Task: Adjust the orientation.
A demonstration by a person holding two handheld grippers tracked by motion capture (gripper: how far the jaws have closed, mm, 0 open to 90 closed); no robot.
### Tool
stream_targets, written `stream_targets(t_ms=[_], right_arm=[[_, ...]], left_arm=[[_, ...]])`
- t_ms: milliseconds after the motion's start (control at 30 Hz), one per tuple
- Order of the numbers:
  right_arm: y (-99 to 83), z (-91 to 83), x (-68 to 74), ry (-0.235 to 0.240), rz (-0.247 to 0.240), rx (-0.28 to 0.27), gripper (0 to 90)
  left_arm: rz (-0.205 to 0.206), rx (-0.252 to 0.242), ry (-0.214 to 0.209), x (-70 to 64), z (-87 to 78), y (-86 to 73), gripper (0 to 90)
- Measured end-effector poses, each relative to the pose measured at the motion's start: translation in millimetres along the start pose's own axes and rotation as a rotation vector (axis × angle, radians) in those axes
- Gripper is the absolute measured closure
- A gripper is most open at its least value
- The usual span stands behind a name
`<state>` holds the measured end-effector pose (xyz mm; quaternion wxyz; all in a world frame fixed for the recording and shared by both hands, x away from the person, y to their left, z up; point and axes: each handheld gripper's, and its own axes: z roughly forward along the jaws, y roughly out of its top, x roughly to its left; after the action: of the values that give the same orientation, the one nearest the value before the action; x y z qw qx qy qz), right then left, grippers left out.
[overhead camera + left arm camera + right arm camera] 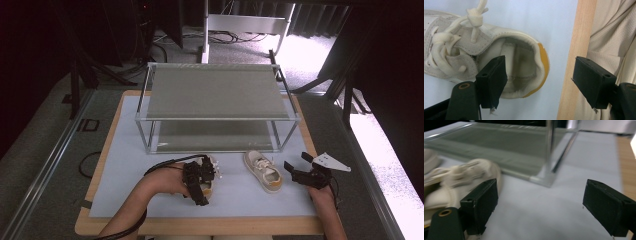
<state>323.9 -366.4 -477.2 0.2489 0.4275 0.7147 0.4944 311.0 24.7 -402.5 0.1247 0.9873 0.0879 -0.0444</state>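
Observation:
Two cream lace-up shoes lie on the pale mat in front of a rack. The left shoe (211,169) (506,57) has a yellow heel edge and is partly covered by my left gripper (200,187) (539,85). That gripper is open: one jaw hangs over the shoe's opening, the other over the table's wooden edge (570,75). The right shoe (262,171) (461,180) lies toe towards the rack. My right gripper (296,162) (539,207) stands open just right of it, nothing between its jaws, and its left jaw is close to the shoe's side.
A two-level metal-framed rack (215,107) (524,150) with grey shelves stands at the back of the mat (150,165). The person's beige clothing (614,37) lies past the table's near edge. Bare mat stretches between the shoes and the front edge.

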Motion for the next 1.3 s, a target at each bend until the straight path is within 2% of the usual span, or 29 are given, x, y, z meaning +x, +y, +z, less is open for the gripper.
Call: stream_targets(t_ms=[33,67,167,267,333,433,633,767,833,867,967,1133,1300], right_arm=[[0.3,0.3,0.1,0.019,-0.001,0.016,12.3],[0.4,0.8,1.8,0.042,-0.026,0.042,11.5],[0.9,0.4,4.5,0.079,-0.06,0.085,11.5],[2.7,-2.8,4.5,0.129,-0.066,0.109,11.4],[4.7,-5.8,4.1,0.158,-0.081,0.122,11.5],[8.8,-9.0,3.5,0.183,-0.11,0.16,11.5],[18.8,-14.3,5.7,0.215,-0.196,0.274,11.8],[24.1,-16.6,7.5,0.258,-0.247,0.35,13.1],[25.5,-17.4,8.0,0.262,-0.257,0.364,13.1],[28.8,-18.6,8.4,0.273,-0.274,0.39,13.1],[32.0,-19.3,9.6,0.265,-0.301,0.434,13.1],[35.5,-20.0,13.8,0.252,-0.372,0.531,13.2],[40.6,-21.4,18.7,0.261,-0.432,0.607,14.3]], left_arm=[[0.004,0.001,-0.001,0.2,0.0,0.5,26.6],[0.001,-0.001,-0.006,0.2,0.0,0.6,26.3],[-0.004,-0.009,-0.013,0.6,0.4,0.6,25.2],[-0.016,-0.012,-0.025,1.7,0.2,0.8,24.4],[-0.012,-0.005,-0.032,0.7,1.1,0.8,19.5],[-0.002,0.004,-0.02,-1.1,2.3,1.1,16.7],[0.008,0.009,-0.022,-1.1,2.6,1.2,16.3],[0.014,0.017,-0.018,-1.5,2.6,1.8,16.3],[0.015,0.019,-0.017,-1.9,2.8,1.9,16.3],[0.015,0.02,-0.016,-1.9,2.7,1.9,16.3],[0.013,0.019,-0.015,-2.1,2.8,1.8,16.3],[0.013,0.021,-0.015,-1.9,2.6,1.7,16.3],[0.017,0.025,-0.014,-2.0,2.7,2.1,16.3]])
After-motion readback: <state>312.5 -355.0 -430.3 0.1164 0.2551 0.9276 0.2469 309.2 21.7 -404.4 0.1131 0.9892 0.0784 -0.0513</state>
